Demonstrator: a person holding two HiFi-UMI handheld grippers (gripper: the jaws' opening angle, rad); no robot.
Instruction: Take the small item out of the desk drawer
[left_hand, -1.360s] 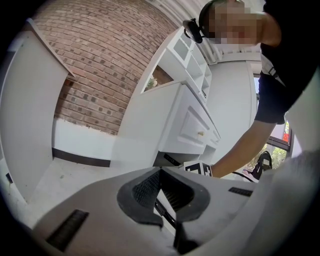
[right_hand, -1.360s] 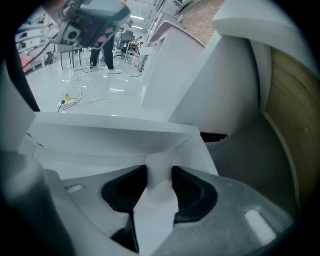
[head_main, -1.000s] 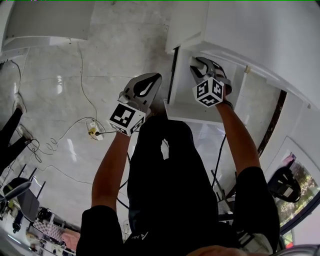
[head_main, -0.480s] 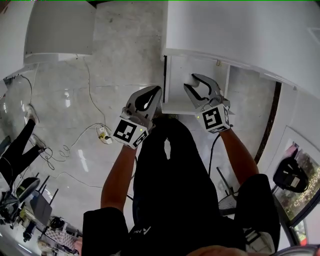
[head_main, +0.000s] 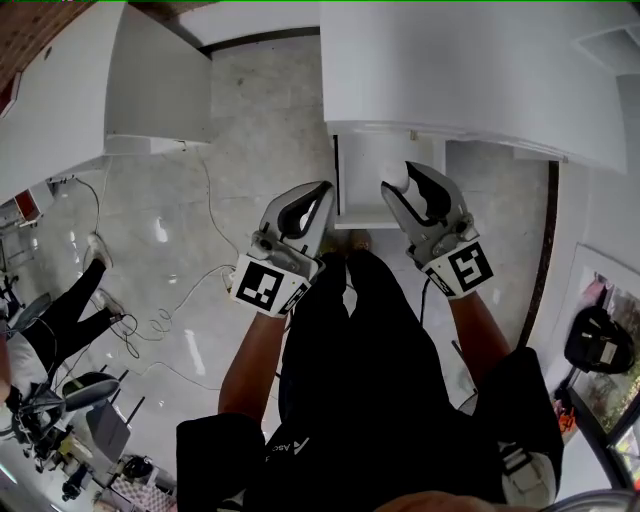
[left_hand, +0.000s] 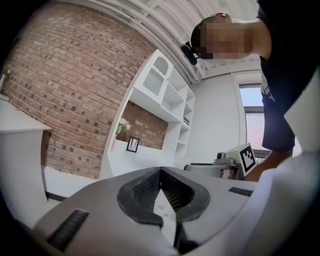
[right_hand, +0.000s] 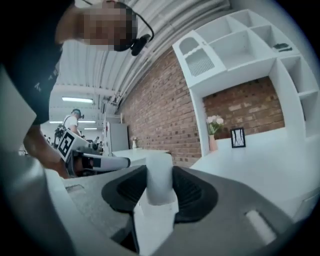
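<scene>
Above the glossy floor, right fingers pinch a white cylinder, left fingers together.

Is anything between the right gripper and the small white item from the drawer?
Nothing visible does. The small white item already sits directly between the jaws of the right gripper, gripped on both sides, with the open drawer below it.
</scene>
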